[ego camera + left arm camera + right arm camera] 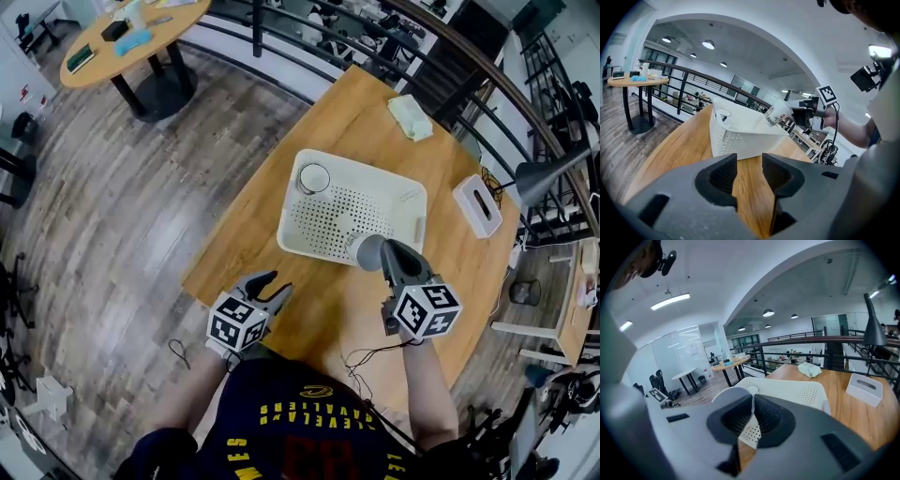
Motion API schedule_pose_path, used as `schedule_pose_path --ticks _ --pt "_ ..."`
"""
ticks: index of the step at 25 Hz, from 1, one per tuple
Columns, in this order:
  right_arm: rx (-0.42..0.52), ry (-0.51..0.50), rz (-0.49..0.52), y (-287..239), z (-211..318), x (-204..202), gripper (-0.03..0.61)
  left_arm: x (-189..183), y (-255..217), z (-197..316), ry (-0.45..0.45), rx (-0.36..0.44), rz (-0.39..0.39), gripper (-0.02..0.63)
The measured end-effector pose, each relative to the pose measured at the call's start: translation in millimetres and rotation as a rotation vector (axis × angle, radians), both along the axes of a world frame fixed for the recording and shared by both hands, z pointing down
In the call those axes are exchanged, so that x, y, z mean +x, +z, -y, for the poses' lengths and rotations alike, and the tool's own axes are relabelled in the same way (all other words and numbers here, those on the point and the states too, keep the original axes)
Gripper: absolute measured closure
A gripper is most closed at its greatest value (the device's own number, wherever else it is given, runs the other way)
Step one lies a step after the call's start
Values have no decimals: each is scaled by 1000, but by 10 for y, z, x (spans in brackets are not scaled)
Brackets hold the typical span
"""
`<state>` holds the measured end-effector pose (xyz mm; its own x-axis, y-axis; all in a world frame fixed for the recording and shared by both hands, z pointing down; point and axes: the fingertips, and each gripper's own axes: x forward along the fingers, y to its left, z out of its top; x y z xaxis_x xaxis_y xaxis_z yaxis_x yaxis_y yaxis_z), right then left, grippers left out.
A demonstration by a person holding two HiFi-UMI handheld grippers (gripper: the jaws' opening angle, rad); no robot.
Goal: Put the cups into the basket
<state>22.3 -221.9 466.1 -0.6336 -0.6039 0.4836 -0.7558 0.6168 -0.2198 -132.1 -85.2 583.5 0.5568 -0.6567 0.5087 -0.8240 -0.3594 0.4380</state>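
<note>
Cup over basket
Head view: right gripper pinches the cup above the basket's near edge; second cup in its far-left corner. Left gripper view: left gripper spread, empty. Right gripper view: cup wall clamped.

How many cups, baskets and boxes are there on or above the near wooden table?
Cups: 2, one cup in the basket, one cup in the right tongs
Baskets: 1
Boxes: 1, a white box
Total: 4
</note>
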Motion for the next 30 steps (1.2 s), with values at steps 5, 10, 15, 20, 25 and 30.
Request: schedule_pose_path --ticks 5,10,15,20,25,30 --pt "-14 -63 -67 176 174 -220 552 -75 84 105 17 -14 13 454" --pt "-54 -138 -123 416 271 -473 552 -102 163 174 38 -36 1 454" --pt "-98 -244 -169 682 276 -775 552 -132 219 252 54 -49 -18 454" --pt "-104 -373 -255 904 240 -1044 552 -141 268 338 64 -56 -36 454" --pt "-108 -493 -313 1070 187 -1285 552 -210 368 345 71 -84 -41 454" --pt "-157 -621 -297 1222 76 -1456 552 -253 407 390 64 -97 -48 454"
